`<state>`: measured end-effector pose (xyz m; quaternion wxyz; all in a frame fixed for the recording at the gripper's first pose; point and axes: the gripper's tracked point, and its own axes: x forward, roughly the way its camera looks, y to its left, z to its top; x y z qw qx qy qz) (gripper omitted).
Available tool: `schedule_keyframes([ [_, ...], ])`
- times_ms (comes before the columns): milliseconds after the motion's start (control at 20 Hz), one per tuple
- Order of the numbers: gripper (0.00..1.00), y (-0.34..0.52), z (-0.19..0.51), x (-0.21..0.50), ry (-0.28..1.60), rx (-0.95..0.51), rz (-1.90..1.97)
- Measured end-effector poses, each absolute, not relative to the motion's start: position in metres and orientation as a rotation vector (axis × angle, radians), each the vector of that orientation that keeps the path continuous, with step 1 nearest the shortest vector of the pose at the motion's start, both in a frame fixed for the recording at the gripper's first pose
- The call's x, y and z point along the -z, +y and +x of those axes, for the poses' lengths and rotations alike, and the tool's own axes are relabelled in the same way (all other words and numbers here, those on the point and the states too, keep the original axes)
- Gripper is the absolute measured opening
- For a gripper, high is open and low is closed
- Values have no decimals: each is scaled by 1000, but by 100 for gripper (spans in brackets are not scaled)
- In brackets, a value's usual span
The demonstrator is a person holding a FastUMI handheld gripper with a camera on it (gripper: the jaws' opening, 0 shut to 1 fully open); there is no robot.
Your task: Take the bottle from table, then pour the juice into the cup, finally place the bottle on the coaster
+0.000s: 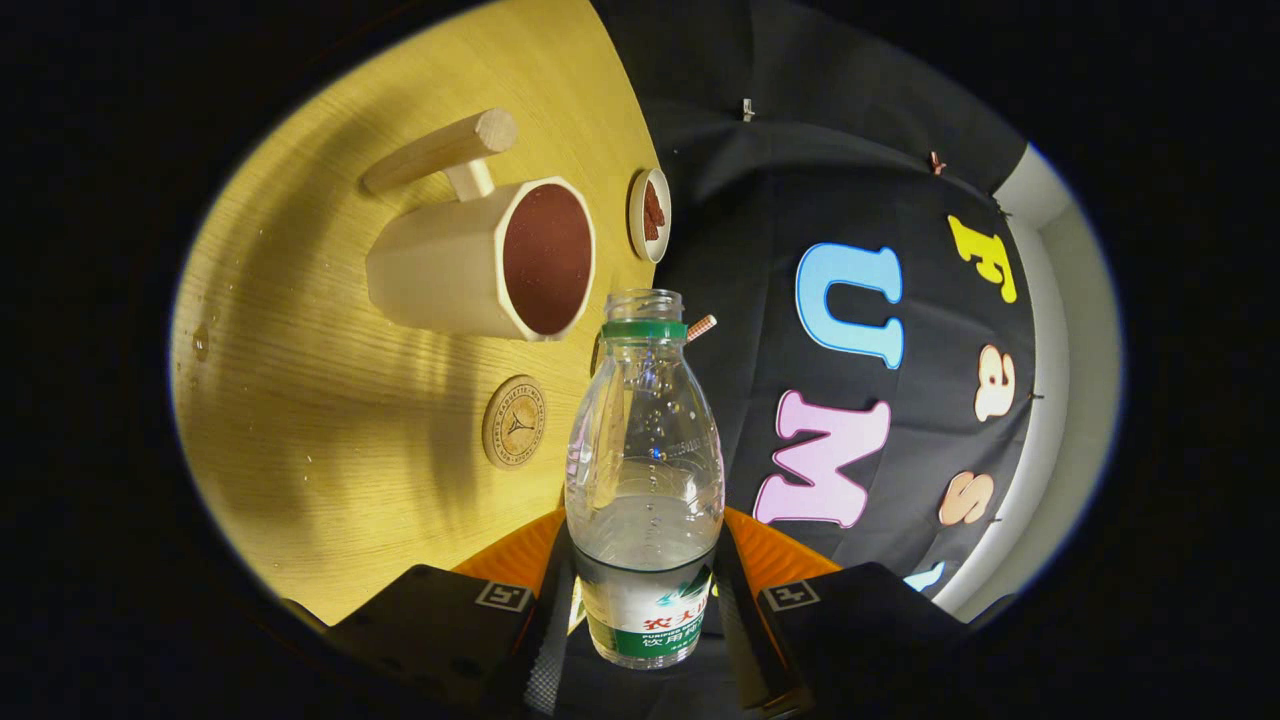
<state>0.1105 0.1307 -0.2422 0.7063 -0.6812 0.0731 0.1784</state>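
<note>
A clear plastic bottle (645, 470) with a green neck ring and no cap sits between my fingers, partly filled with clear liquid. My gripper (645, 600) is shut on the bottle, both fingers (545, 640) pressing its labelled lower body. The view is rolled sideways, so the wooden table (330, 440) appears tipped. Beyond the bottle's open mouth lies the beige faceted cup (480, 262) with a wooden peg handle and a dark red-brown inside. A round cork coaster (514, 421) lies on the table, nearer to my fingers than the cup, beside the bottle's shoulder.
A small white dish (650, 214) with reddish-brown pieces sits past the cup near the table's far edge. A few water drops (201, 342) dot the tabletop. The booth's black cloth wall (860, 200) stands behind the table edge.
</note>
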Motion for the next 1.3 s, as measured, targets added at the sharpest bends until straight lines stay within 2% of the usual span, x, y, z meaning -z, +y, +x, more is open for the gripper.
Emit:
schedule_keyframes([
  [1300,68,132,122,226,54,-401,-1687],
])
